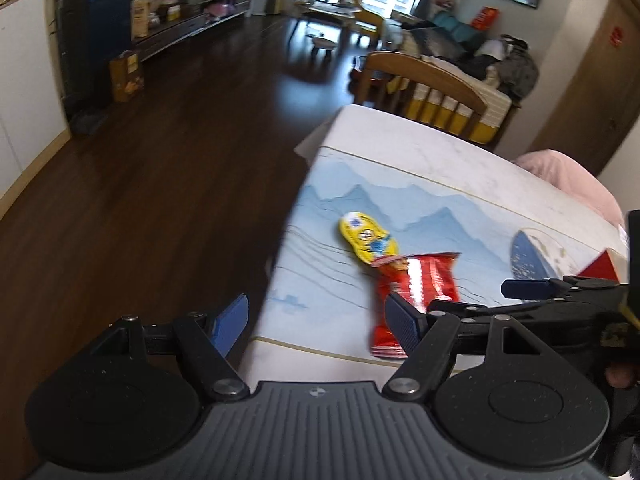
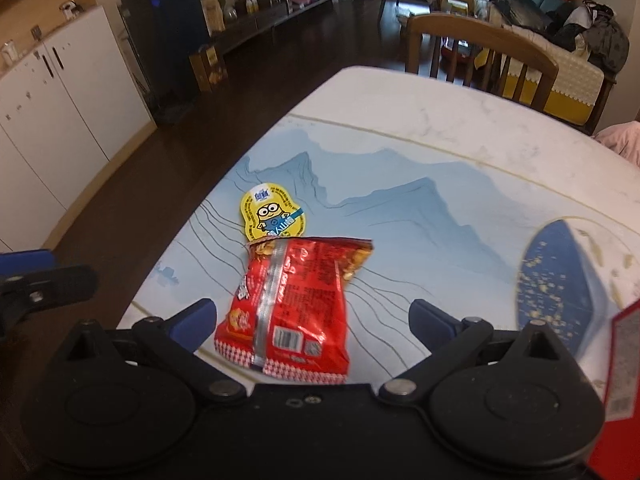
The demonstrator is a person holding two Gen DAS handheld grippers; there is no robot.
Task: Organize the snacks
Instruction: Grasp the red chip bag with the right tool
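Observation:
A red foil snack bag (image 2: 288, 308) lies flat on the blue mountain-print mat (image 2: 400, 208). Touching its far end is a yellow cartoon-figure snack pack (image 2: 272, 216). My right gripper (image 2: 314, 318) hovers over the bag's near end, open, its blue fingers (image 2: 196, 320) standing wider than the bag and clear of it. My left gripper (image 1: 320, 322) is open and holds nothing at the table's left edge, with its left finger (image 1: 234, 320) over the floor and its right finger beside the red bag (image 1: 416, 292). The yellow pack (image 1: 368, 240) lies beyond.
A red box (image 2: 624, 380) stands at the right edge of the view. A dark blue shape with gold specks (image 2: 556, 284) marks the mat. A wooden chair (image 2: 480, 40) stands at the table's far side, pink cloth (image 1: 568, 176) at the right, dark floor (image 1: 160, 200) to the left.

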